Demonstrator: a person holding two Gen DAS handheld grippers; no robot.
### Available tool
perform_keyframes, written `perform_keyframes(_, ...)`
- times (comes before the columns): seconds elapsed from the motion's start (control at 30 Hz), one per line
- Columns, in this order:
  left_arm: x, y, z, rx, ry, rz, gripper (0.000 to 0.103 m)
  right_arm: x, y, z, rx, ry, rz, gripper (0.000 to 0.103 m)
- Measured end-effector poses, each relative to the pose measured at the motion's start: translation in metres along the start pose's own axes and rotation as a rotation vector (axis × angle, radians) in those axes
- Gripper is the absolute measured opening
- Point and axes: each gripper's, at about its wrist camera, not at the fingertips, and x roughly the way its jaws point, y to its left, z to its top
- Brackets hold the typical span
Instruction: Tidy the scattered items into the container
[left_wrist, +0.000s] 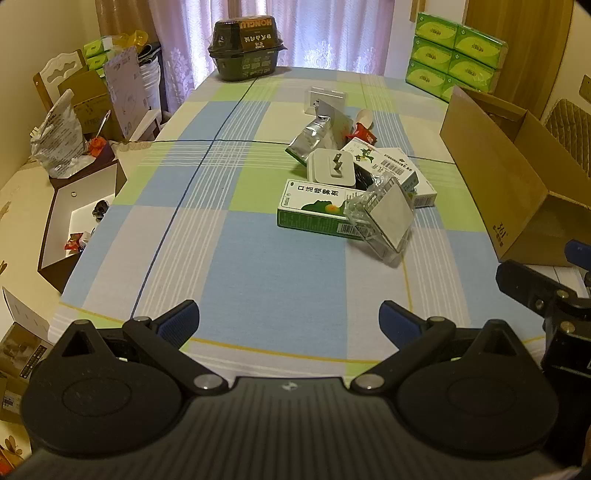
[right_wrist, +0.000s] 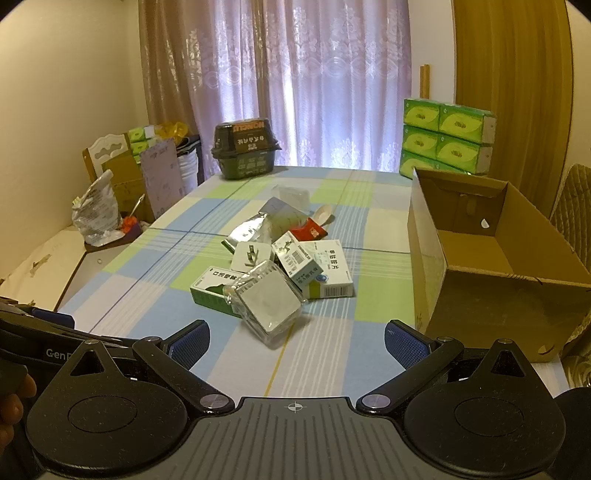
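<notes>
You are holding both grippers low over the near end of the checked tablecloth (left_wrist: 236, 236), and both are empty: the left gripper (left_wrist: 289, 322) is spreading its blue-padded fingers (left_wrist: 180, 322) wide, and the right gripper (right_wrist: 297, 343) is doing the same, with nothing between its pads (right_wrist: 404, 345). The scattered items are lying in one heap at the middle of the table, ahead of both grippers. Nearest you, a clear plastic case (right_wrist: 267, 301) is tilting on edge and leaning against a green-and-white box (left_wrist: 314, 214) that is lying flat. Just behind these, a white plug adapter (left_wrist: 332, 168) is resting on the heap with its prongs facing up, touching a white medicine box (right_wrist: 327, 275) to its right, on which a smaller box (right_wrist: 291, 258) is sitting askew. Farther back, a silver foil pouch (left_wrist: 308, 138) and a red packet (right_wrist: 310, 232) are lying beside what is probably a white spoon (right_wrist: 323, 214), though the view there is soft. The cardboard box (right_wrist: 491, 295) is standing open at the right edge of the table, well apart from the heap, and its floor is showing bare where you can see it. A dark bowl pack (left_wrist: 245, 48) is sitting at the far end of the table, and green tissue packs (right_wrist: 447, 136) are stacked behind the cardboard box.
</notes>
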Motion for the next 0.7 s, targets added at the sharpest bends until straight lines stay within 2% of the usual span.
perform_keyframes(0.7,-0.0025,-0.0029,0.0015,-0.005,0.007,-0.011,0.102,-0.0002,0.0030,0.0002,-0.001,0.005,0.005,0.103)
